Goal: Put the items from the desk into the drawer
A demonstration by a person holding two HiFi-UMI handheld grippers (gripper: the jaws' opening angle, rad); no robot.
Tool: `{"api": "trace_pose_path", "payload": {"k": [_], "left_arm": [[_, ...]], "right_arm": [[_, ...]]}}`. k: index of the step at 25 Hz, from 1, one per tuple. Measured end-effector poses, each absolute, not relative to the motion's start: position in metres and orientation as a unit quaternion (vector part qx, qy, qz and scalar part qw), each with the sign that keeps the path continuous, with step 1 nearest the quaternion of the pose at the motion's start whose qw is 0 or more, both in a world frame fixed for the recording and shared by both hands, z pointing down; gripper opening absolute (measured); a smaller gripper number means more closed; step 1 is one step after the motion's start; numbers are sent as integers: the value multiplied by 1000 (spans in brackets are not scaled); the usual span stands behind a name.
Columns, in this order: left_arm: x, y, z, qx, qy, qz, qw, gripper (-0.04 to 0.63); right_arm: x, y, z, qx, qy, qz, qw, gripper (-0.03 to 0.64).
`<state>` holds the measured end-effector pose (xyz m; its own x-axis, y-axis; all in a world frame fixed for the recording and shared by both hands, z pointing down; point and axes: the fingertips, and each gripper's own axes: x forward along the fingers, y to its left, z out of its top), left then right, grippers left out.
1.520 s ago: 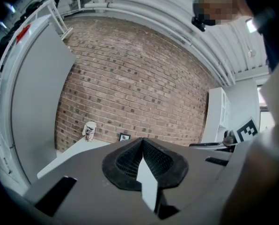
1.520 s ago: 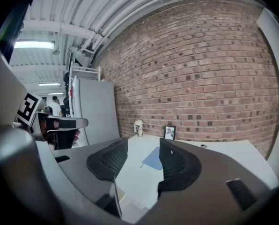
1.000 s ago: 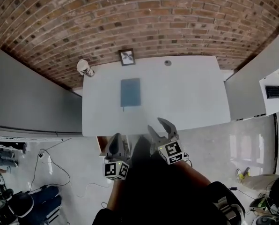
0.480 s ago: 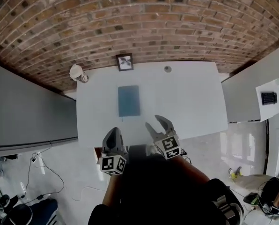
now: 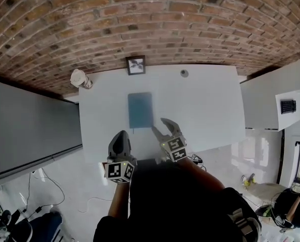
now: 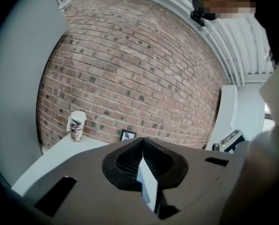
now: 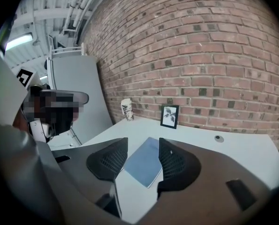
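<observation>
A blue notebook (image 5: 140,109) lies flat in the middle of the white desk (image 5: 205,110). At the desk's back edge stand a small framed picture (image 5: 135,65) and a patterned paper cup (image 5: 80,78). My right gripper (image 5: 162,126) is open over the desk's near part, just short of the notebook's near right corner. In the right gripper view the notebook (image 7: 144,167) shows between the open jaws of the right gripper (image 7: 143,144), beyond the tips. My left gripper (image 5: 121,134) is shut and empty over the near edge. The left gripper (image 6: 142,142) points toward the picture (image 6: 127,135) and the cup (image 6: 77,125).
A brick wall (image 5: 150,24) runs behind the desk, and a small round grommet (image 5: 184,73) sits near the back edge. Grey panels (image 5: 29,120) flank the left side. A white cabinet (image 5: 286,105) with a black device stands at the right. Cables lie on the floor (image 5: 54,195).
Both grippers have moved forward from below the desk's near edge to over it, the right one close to the notebook. Neither pair of jaws has changed.
</observation>
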<state>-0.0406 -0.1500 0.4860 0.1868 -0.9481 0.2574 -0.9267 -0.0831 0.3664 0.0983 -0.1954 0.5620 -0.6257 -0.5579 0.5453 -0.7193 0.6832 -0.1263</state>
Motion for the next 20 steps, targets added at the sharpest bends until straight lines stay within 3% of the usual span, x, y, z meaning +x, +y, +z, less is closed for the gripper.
{"api": "trace_pose_path", "payload": {"k": [20], "left_arm": [[-64, -183, 549, 743, -605, 3, 285, 26]], "right_arm": [[79, -221, 674, 368, -831, 257, 328, 196]]}}
